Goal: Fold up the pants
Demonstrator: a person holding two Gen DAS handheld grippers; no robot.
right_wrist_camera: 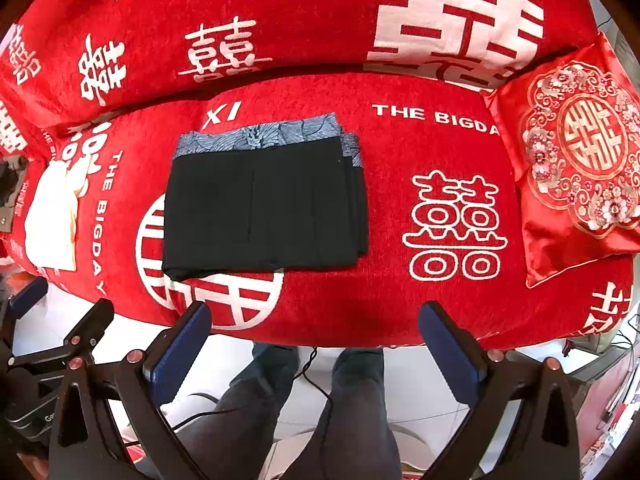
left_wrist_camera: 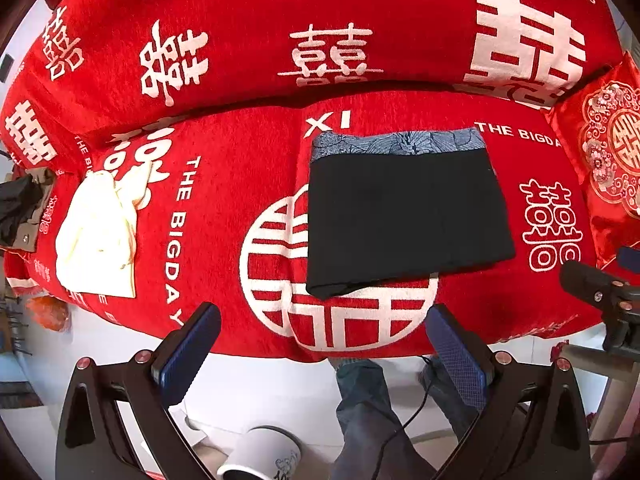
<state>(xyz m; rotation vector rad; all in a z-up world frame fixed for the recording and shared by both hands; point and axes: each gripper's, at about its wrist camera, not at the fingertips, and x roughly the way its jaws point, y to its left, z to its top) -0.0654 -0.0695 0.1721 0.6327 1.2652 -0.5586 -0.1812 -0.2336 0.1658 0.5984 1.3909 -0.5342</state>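
So the black pants (left_wrist_camera: 404, 220) are sitting as a tidy flat rectangle on the red sofa cover (left_wrist_camera: 224, 248), straight ahead of my left gripper (left_wrist_camera: 324, 344) and a bit up and to the left of my right gripper (right_wrist_camera: 316, 340). Both tools are spread wide with nothing between the blue pads (left_wrist_camera: 192, 352), held back off the front edge of the seat, clear of the fabric. I'd guess that's on purpose: hanging back like this keeps the fingers from snagging the stack.

The grey patterned waistband (right_wrist_camera: 260, 138) lies on the far side from both tools, and the thick folded edge faces me. From the right wrist view you can see several layers stepped along the right side (not perfectly flush, but close), which tells me the fold is probably finished or nearly so.

A cream cloth (left_wrist_camera: 100, 236) sits well off to the left of the left gripper, apart from the pants, and an embroidered cushion (right_wrist_camera: 580, 160) is parked far right of the right one, out of the working patch. My legs (right_wrist_camera: 352, 412) show below, under the seat edge.
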